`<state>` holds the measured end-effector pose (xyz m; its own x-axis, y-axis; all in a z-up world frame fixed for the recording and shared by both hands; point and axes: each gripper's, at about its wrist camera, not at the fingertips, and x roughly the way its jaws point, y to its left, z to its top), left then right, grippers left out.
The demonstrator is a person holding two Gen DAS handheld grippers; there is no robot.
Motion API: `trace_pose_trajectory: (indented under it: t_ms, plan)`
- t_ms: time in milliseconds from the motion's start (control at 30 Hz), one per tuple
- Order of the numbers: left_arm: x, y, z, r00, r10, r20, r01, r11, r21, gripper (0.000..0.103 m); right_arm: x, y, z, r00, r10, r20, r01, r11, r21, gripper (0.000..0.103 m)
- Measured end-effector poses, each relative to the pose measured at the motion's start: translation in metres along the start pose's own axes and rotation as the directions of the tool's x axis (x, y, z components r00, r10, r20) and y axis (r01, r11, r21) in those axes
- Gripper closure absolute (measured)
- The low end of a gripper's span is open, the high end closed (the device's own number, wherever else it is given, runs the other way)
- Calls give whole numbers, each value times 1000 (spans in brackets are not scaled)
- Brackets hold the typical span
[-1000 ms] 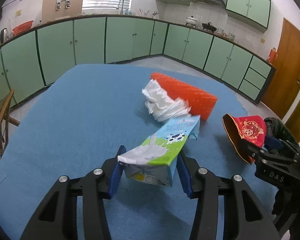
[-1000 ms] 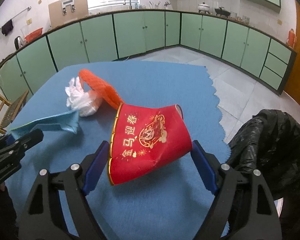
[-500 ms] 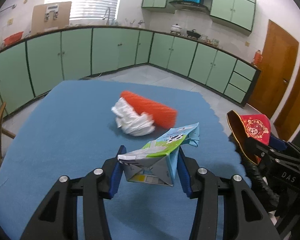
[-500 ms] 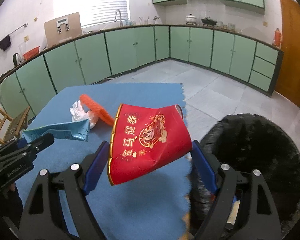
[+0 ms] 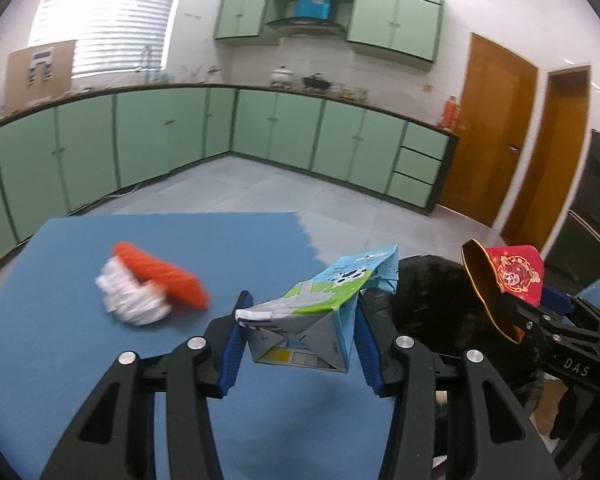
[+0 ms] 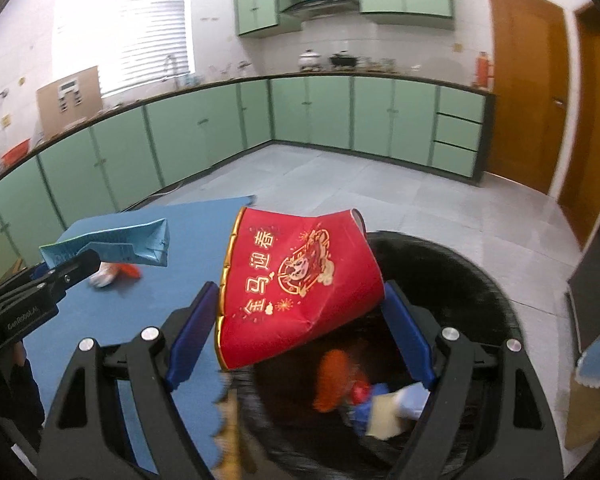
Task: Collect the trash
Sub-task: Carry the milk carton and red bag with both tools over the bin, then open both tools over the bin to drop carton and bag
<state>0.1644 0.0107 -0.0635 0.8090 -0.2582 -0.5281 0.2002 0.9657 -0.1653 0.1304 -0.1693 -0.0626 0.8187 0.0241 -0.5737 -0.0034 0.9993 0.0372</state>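
Squarely between pads (image 6: 192,332), cup (image 6: 296,284) (crumpled)

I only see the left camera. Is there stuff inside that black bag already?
Observer: Yes. The right camera looks into the black bag: an orange piece and some blue and beige scraps lie at the bottom.
Operator: What's on the front of the red thing?
Observer: The red cup carries gold characters and a round gold emblem on its crushed side.
Operator: Is it over the bag?
Observer: Partly. The right gripper holds it above the bag's near rim, where the blue cloth ends.
Operator: And my milk box?
Observer: From the right, the carton hangs over the cloth, short of the bag, in the left gripper.
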Motion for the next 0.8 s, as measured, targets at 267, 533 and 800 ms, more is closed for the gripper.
trace_pose_trajectory:
  t_ms: [267,533,800]
  plan:
    - [36,-74,6,993,-118,2,117,991,58,55,0,-68,-12,995,-100,-1,100,993,55,24]
    - [75,-127,6,986,-162,-31,164,982,95,55,17,-113,-33,989,-147,-28,150,984,97,23]
    - [116,-147,3,962,-224,-156,236,969,68,35,40,-128,-55,978,-191,-84,200,973,112,13]
